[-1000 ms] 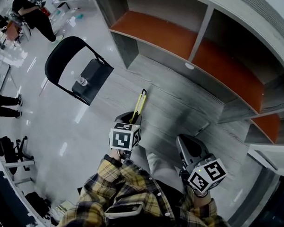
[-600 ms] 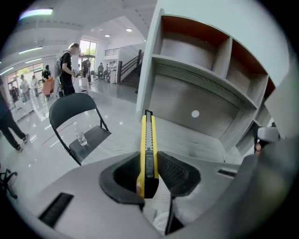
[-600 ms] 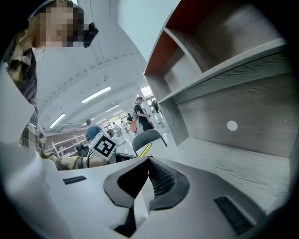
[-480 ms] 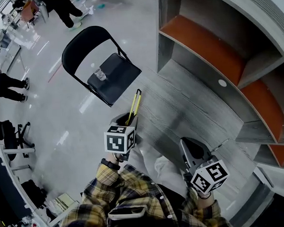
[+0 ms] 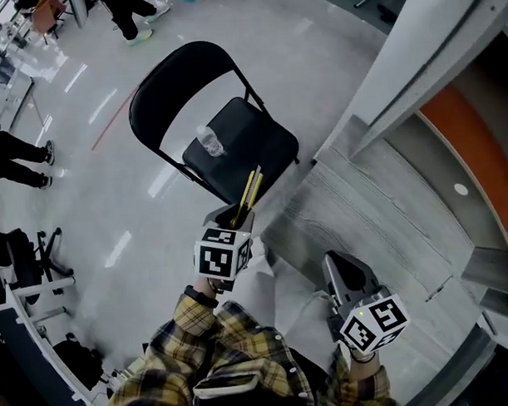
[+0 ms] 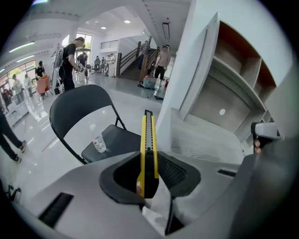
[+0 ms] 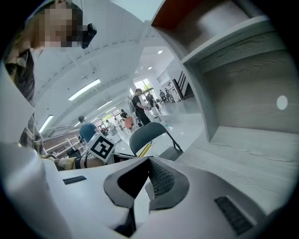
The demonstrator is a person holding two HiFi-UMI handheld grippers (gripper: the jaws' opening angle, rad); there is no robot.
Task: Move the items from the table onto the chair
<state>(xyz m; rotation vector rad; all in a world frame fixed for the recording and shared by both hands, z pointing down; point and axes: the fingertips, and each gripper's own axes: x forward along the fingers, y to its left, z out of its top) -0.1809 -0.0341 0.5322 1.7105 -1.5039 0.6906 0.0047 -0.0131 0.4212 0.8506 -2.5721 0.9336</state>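
Note:
My left gripper (image 5: 236, 215) (image 6: 149, 179) is shut on a yellow and black utility knife (image 5: 247, 194) (image 6: 148, 149), whose far end sticks out past the jaws toward the chair. The black folding chair (image 5: 243, 140) (image 6: 114, 142) stands on the pale floor just beyond it. A small clear plastic bottle (image 5: 209, 141) (image 6: 98, 144) stands on the chair's seat. My right gripper (image 5: 344, 274) (image 7: 140, 186) is shut and holds nothing; it hangs over the grey wood-grain table (image 5: 379, 219) (image 7: 247, 149). In the right gripper view the knife (image 7: 144, 149) and the chair (image 7: 149, 135) show to the left.
A grey shelf unit with orange boards (image 5: 476, 124) rises along the table's far side. Its white upright (image 5: 423, 50) stands close to the chair's right. People (image 5: 11, 156) and desks fill the far left of the floor; a black office chair base (image 5: 31, 256) lies at left.
Both grippers have swung left across the table toward the chair, the knife still in the left one. The chair now sits nearer and more central in the head view.

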